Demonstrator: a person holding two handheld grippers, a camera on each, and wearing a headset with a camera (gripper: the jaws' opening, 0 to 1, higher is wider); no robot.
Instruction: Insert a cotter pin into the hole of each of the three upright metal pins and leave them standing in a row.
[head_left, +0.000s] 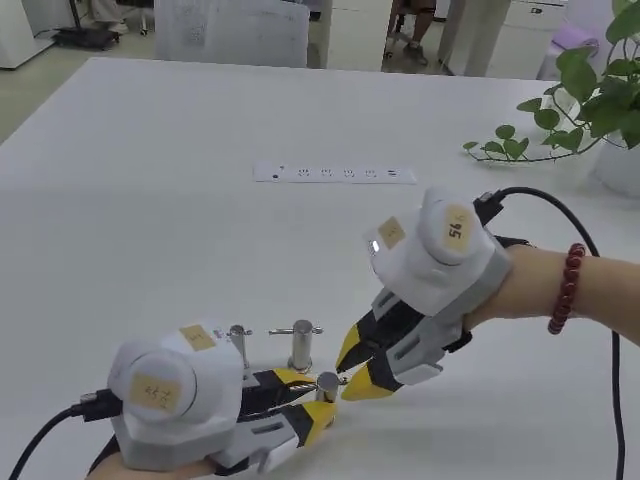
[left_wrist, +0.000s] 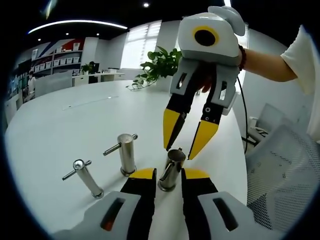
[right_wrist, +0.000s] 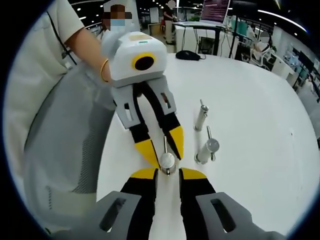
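While the left gripper (head_left: 305, 398) grips the nearest metal pin (head_left: 327, 384) low on its shaft, the right gripper (head_left: 343, 382) hangs at that pin's top, jaws parted on either side of it and holding nothing. A cotter pin (right_wrist: 165, 144) juts from the pin's head. Just beyond on the white table (head_left: 150, 200) stands the middle pin (head_left: 300, 346), with a second cotter pin (left_wrist: 112, 149) through it. Beside it is the third pin (head_left: 238, 343), with a third cotter pin (left_wrist: 75, 171). A power strip (head_left: 333, 174) lies well behind, and a potted plant (head_left: 590, 100) is at the far right.
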